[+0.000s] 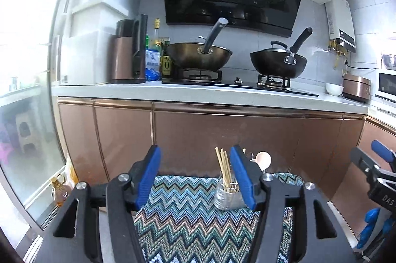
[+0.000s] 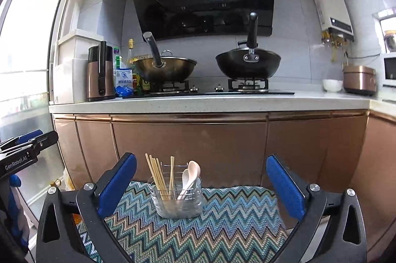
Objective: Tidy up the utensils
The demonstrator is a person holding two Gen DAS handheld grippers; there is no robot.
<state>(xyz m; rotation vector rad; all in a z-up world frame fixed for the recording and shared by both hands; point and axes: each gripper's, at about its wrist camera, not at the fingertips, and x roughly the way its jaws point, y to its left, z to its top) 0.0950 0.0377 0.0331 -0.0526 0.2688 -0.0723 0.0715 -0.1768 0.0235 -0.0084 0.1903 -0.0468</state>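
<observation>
A clear glass holder [image 2: 179, 201] stands on a zigzag-patterned cloth [image 2: 222, 221]. It holds several wooden chopsticks [image 2: 158, 178] and two pale spoons [image 2: 189, 177]. My right gripper [image 2: 201, 185] is open and empty, with the holder between and just beyond its blue fingers. In the left wrist view the holder [image 1: 226, 193] sits by the right finger of my left gripper [image 1: 195, 178], which is open and empty. The chopsticks [image 1: 224, 170] and a spoon [image 1: 262, 160] rise above it.
Copper cabinet doors [image 2: 198, 146] stand close behind the cloth, under a white counter [image 2: 198, 103]. Two woks [image 2: 165, 68] sit on the stove, with a kettle [image 2: 100, 74] and bottles to the left. An oil bottle [image 1: 60, 191] stands on the floor at left.
</observation>
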